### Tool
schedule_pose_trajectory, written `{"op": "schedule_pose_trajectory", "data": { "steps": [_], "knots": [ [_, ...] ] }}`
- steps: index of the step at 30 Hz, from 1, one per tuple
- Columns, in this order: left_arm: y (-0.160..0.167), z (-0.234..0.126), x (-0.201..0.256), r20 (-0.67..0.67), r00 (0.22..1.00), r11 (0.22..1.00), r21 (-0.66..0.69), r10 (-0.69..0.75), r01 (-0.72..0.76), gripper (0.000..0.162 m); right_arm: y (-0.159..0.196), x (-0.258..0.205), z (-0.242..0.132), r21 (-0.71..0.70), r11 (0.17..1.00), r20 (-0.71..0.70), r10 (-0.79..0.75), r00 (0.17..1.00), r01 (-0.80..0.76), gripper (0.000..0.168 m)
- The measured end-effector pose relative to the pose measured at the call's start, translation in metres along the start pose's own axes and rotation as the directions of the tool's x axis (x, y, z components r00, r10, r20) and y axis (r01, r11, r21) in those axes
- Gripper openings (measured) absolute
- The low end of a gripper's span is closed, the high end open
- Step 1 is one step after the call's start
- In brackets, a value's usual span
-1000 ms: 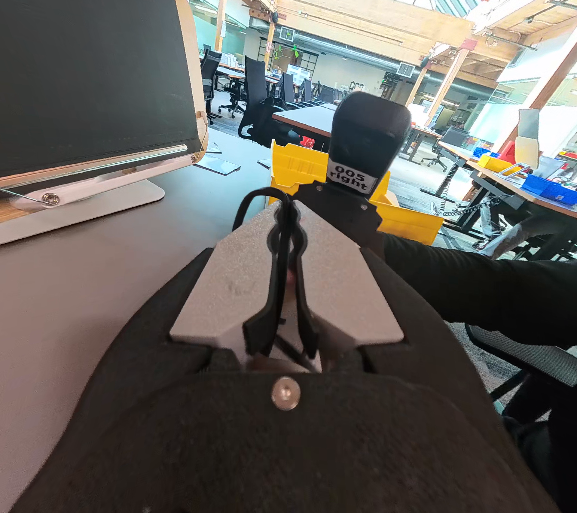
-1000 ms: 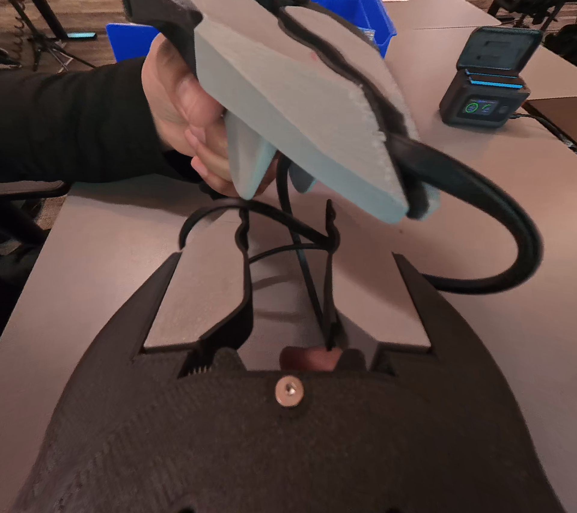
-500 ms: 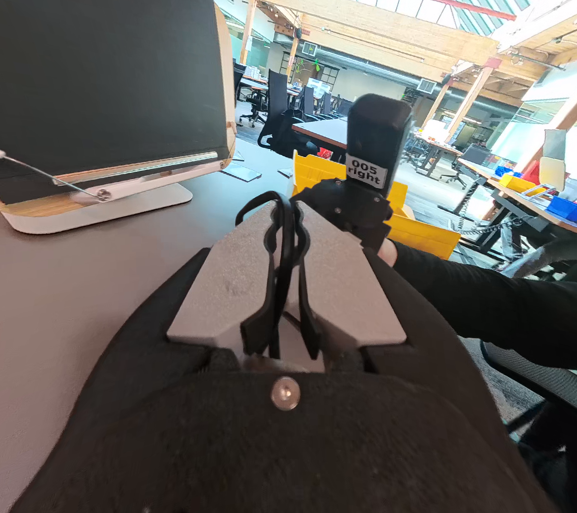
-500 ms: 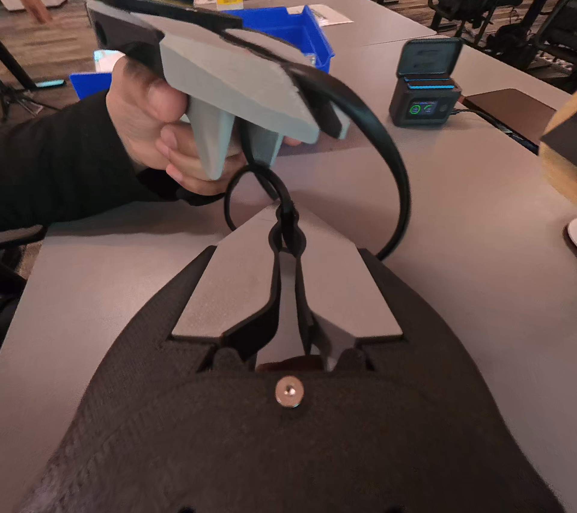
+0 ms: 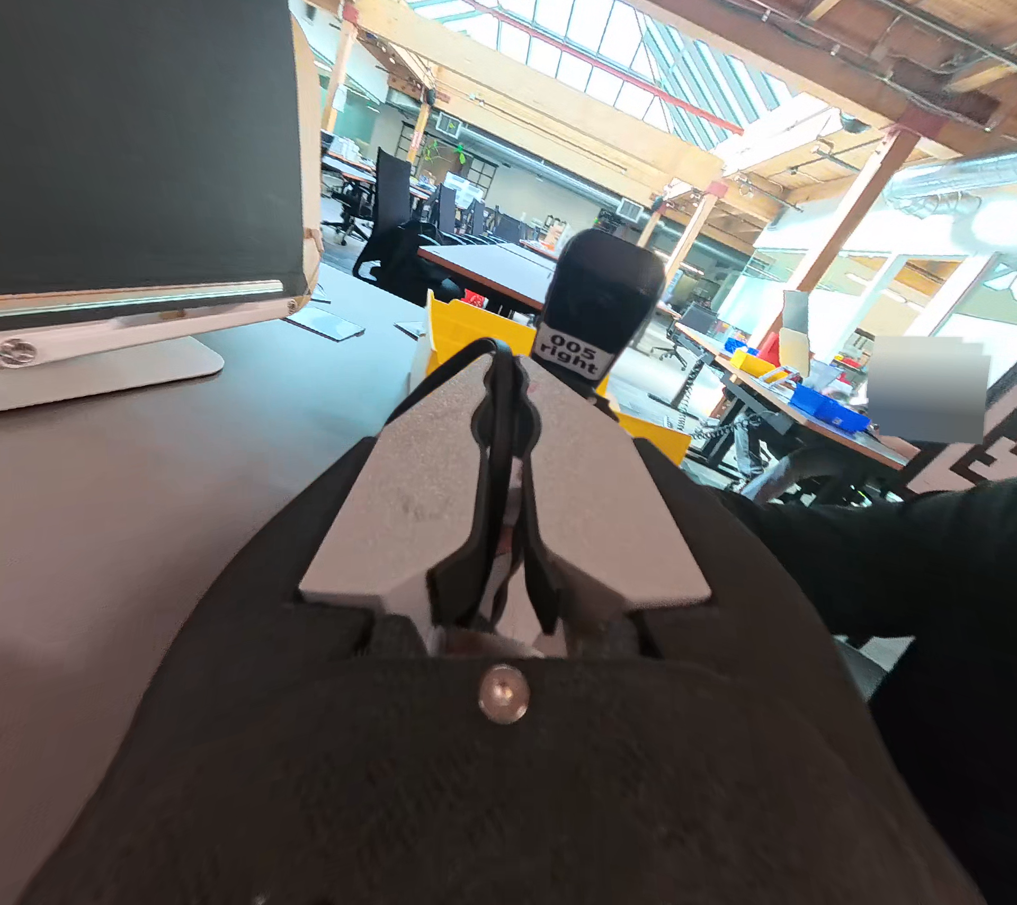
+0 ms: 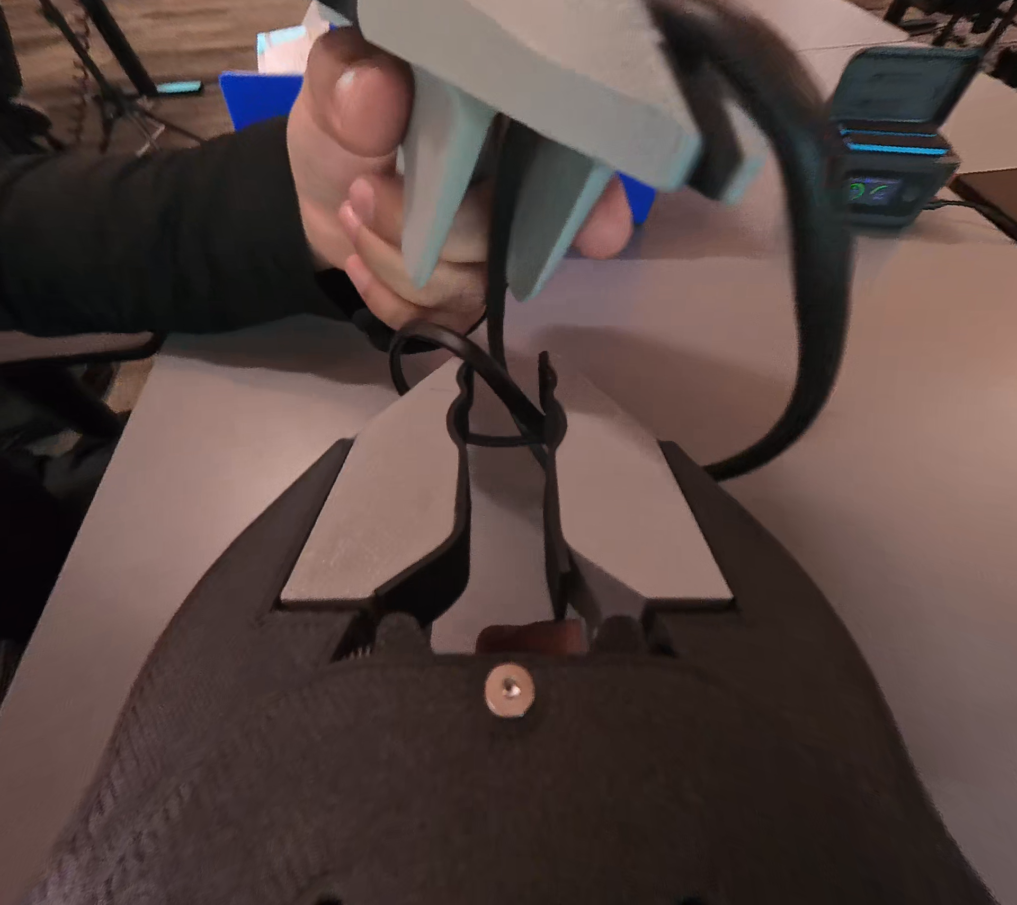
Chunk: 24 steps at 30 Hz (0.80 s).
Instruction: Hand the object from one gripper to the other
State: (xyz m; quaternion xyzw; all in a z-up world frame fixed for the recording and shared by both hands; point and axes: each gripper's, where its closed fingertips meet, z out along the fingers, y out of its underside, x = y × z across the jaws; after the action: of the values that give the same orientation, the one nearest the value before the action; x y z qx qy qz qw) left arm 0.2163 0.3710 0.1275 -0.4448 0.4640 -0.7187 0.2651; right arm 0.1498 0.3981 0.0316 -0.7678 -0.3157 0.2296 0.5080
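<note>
While the left gripper (image 5: 505, 383) pinches the black strap (image 6: 814, 240) at upper frame, the right gripper (image 6: 506, 383) stands spread below, strap loop between its fingers.

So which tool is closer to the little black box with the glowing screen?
Left. The left tool hangs just beside the black box, while the right tool sits farther back over the table.

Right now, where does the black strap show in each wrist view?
Left wrist view: the black strap runs centre frame, pinched between the shut left tool, with a thin loop off its tip to the left.
Right wrist view: it arcs at upper right from the left tool down behind the open right tool.
Shared landmark: the grey table.
</note>
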Motion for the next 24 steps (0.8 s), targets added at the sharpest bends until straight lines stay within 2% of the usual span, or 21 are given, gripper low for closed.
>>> {"op": "schedule_pose_trajectory", "data": {
  "steps": [3,8,10,13,21,22,24],
  "knots": [
    [0.009,0.005,0.009,-0.06,0.997,0.998,-0.045,-0.041,0.038,0.001,0.007,-0.008,0.011,-0.028,0.999,0.029,-0.022,0.999,0.023,0.026],
    [0.015,0.006,0.023,-0.173,0.971,0.984,-0.093,-0.164,0.15,0.001,0.011,-0.012,0.021,-0.038,0.997,0.033,-0.059,0.998,0.06,0.025],
    [0.019,0.005,0.025,-0.188,0.964,0.979,-0.119,-0.187,0.167,0.001,0.013,-0.014,0.023,-0.047,0.996,0.037,-0.071,0.997,0.073,0.017],
    [0.017,0.003,0.02,-0.153,0.976,0.984,-0.113,-0.157,0.141,0.002,0.016,-0.01,0.022,-0.07,0.993,0.012,-0.095,0.995,0.095,0.003],
    [0.001,-0.009,0.0,-0.049,0.993,0.994,-0.037,-0.106,0.104,0.003,0.005,0.014,0.0,-0.027,0.999,-0.08,-0.022,0.997,0.02,0.001],
    [-0.001,-0.011,-0.007,-0.011,0.995,0.995,-0.03,-0.097,0.097,0.006,0.004,0.017,-0.003,-0.02,1.0,-0.088,-0.014,0.996,0.012,0.001],
    [-0.002,-0.016,-0.019,0.057,0.995,0.996,-0.034,-0.079,0.081,0.024,-0.001,0.022,-0.01,0.004,1.0,-0.108,0.005,0.994,-0.004,0.001]
  ]
}}
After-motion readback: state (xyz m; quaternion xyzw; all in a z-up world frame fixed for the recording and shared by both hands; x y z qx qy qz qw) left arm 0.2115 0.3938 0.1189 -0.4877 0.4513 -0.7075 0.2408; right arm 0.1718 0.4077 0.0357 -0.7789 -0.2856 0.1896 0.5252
